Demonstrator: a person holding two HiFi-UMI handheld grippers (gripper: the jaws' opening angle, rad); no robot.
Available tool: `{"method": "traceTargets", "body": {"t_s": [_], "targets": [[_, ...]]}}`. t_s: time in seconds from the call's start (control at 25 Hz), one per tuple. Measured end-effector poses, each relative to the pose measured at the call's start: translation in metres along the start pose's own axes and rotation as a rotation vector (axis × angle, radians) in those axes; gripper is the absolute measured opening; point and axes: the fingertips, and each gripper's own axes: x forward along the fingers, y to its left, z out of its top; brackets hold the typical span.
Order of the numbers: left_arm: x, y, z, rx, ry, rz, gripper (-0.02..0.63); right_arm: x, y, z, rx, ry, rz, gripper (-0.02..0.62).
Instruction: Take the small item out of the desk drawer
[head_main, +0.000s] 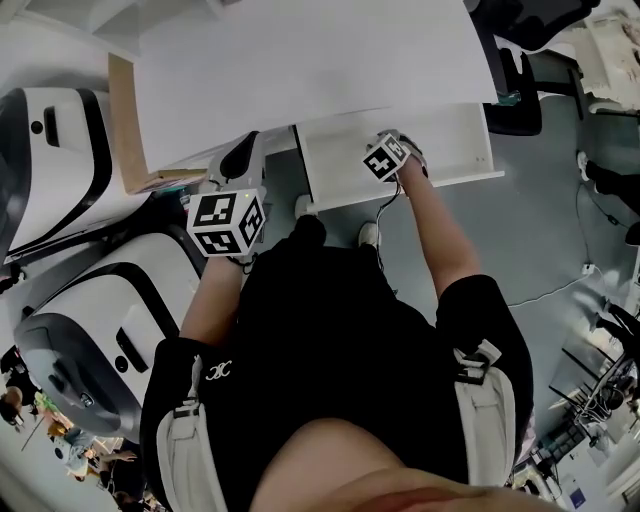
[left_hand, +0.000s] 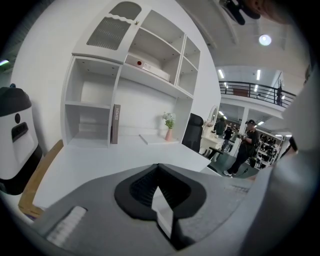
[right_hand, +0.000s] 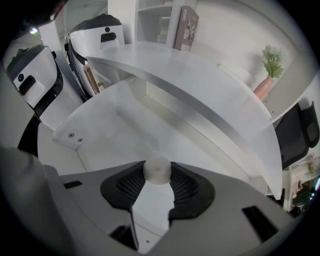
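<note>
The desk drawer (head_main: 450, 140) stands pulled out under the white desk top (head_main: 300, 70). My right gripper (head_main: 392, 150) points steeply down into it. In the right gripper view a small white ball (right_hand: 157, 171) sits between the tips of my right gripper (right_hand: 157, 175), both black pads touching it, just above the drawer floor (right_hand: 115, 125). My left gripper (head_main: 240, 157) hangs at the desk's front edge, left of the drawer. In the left gripper view, my left gripper (left_hand: 159, 167) has its tips together with nothing held, facing across the desk top (left_hand: 100, 160).
White pod-shaped chairs (head_main: 60, 150) and a wooden panel (head_main: 125, 120) stand left of the desk. A black office chair (head_main: 515, 90) is at the right. A shelf unit (left_hand: 130, 75) with a book (left_hand: 116, 124) and a pink vase (left_hand: 169, 131) backs the desk. A person (left_hand: 245, 145) stands beyond.
</note>
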Motion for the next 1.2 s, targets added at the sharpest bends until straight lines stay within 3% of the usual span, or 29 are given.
{"method": "traceTargets", "body": {"t_s": [0.24,0.48,0.72,1.2], "targets": [[0.003,-0.009,0.008,0.011,-0.017,-0.030,0.014,-0.020,0.000,0.012,0.091,-0.091,0.010,0.137],[0.006,-0.031,0.018,0.028,-0.043,-0.083,0.014,-0.063,-0.008,0.029,0.249,-0.238,-0.003,0.130],[0.008,-0.060,0.032,0.048,-0.074,-0.141,0.014,-0.123,-0.019,0.040,0.290,-0.387,-0.095,0.124],[0.014,-0.114,0.061,0.097,-0.126,-0.238,0.014,-0.262,-0.058,0.046,0.433,-0.715,-0.356,0.112]]}}
